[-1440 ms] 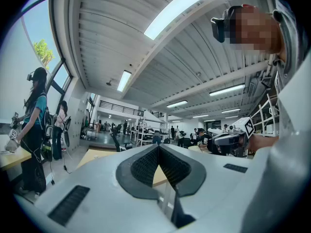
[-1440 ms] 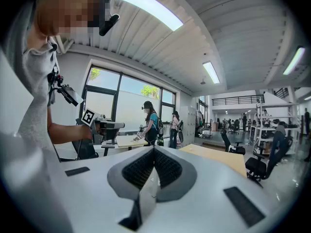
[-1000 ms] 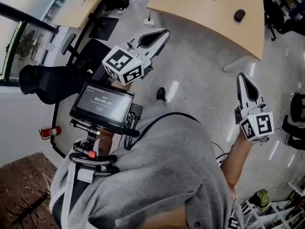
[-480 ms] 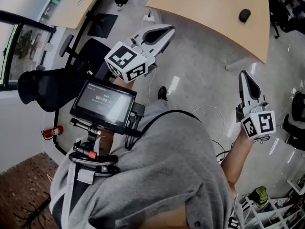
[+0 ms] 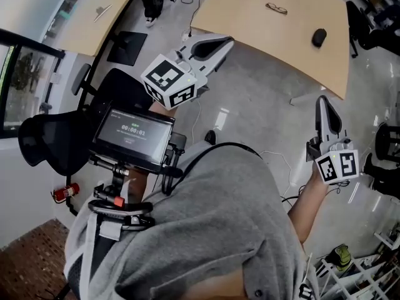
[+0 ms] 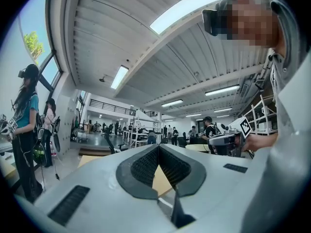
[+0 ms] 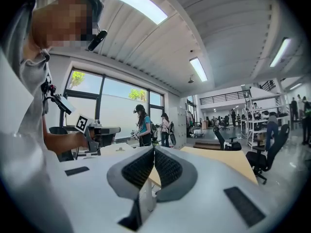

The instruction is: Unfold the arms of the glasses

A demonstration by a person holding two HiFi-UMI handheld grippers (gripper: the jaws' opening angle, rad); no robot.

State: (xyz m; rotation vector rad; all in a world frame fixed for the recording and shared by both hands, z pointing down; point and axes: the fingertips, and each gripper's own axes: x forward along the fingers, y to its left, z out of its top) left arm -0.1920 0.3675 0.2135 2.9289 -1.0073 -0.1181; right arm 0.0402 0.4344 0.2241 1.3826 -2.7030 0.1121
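Observation:
The glasses (image 5: 275, 8) lie small and dark on the far part of a tan table (image 5: 244, 11) in the head view; I cannot tell how their arms stand. My left gripper (image 5: 229, 40) is held level over the floor, its tips near the table's near edge, jaws shut on nothing. The right gripper (image 5: 322, 99) hovers over the floor short of the table's right corner, also shut and holding nothing. In the left gripper view the pads of the left gripper (image 6: 158, 147) meet, and in the right gripper view those of the right gripper (image 7: 153, 148) do too.
A black mouse (image 5: 318, 37) lies on the table's right part. A second desk (image 5: 94, 17) stands at the upper left, with a black office chair (image 5: 50, 133) near it. Cables trail over the floor. Other people stand in the background of both gripper views.
The table, glasses and mouse have slid lower and nearer in the head view. Both grippers have moved forward toward the table, still shut.

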